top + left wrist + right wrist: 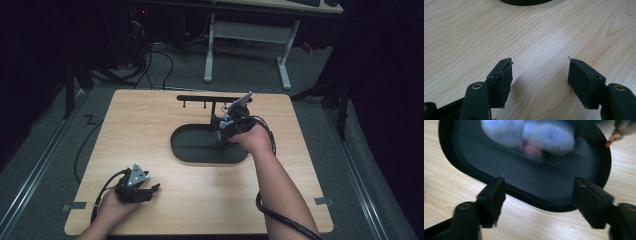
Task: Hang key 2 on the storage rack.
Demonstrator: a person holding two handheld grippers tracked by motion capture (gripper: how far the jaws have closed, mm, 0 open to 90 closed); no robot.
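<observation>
Nearest the high camera, at the desk's near edge, two bare forearms are seen coming in from below, each hand wrapped round a black two-jaw gripper with a trailing cable. The left gripper [156,187] is held low over the light wood-grain desk [150,125] close to its near left corner, with a grey three-cornered plate on top. In the left gripper view its two black jaws are seen spread well apart above bare wood, with nothing between the pads [506,82], and the rim of the dark tray is just caught at the top of that view.

The right gripper [226,121] is held over the far right part of a flat black oval tray [200,150] that lies at the middle of the desk. In the right gripper view its jaws stand wide apart, with no thing pressed between the pads [591,202]; they are seen above the tray's near rim and the wood beside it. The task's thing, a soft pale blue-white plush toy with a pink patch [529,135], is shown blurred just beyond those jaws, over the tray's dark floor; whether it rests on the tray cannot be told because of the blur. In the high view the toy is seen as a small pale shape just at the right gripper's tip.

Behind the tray, toward the desk's far edge, a thin black bar rack with small hooks [205,99] is seen rising from the tray.
</observation>
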